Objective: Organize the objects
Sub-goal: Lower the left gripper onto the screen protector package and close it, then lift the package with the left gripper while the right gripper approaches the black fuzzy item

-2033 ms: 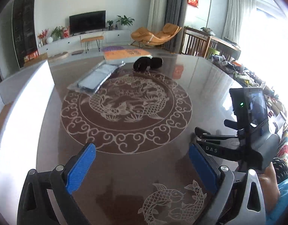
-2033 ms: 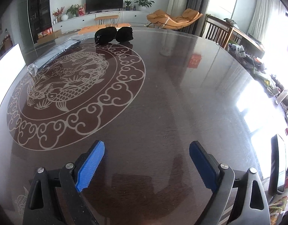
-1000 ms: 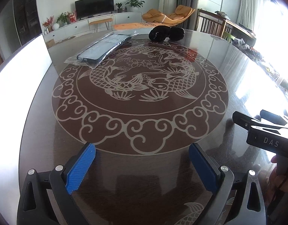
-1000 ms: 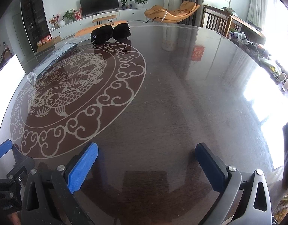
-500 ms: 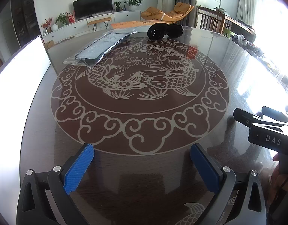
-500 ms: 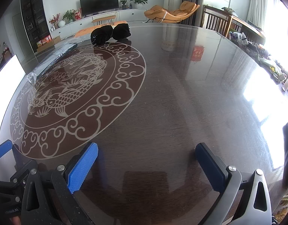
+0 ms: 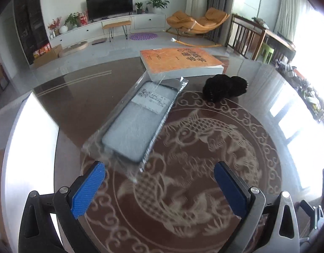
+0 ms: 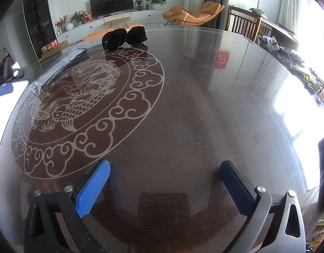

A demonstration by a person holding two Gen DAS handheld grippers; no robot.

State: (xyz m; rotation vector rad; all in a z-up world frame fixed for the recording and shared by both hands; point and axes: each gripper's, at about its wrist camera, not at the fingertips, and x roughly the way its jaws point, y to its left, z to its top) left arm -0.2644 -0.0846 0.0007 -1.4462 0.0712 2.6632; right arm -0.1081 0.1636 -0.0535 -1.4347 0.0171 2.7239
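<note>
Toward the far edge of the round table (image 8: 204,109) lie an orange book (image 7: 181,60), a black bundle (image 7: 225,87) just beside its near edge, and a clear-bagged phone case (image 7: 138,122) whose far end touches the book. The left gripper (image 7: 158,186) hovers with jaws spread and empty, the case's near corner just ahead of its left finger. Only the right wrist view shows the broad bare right half of the table, where the right gripper (image 8: 165,186) gapes empty too.
</note>
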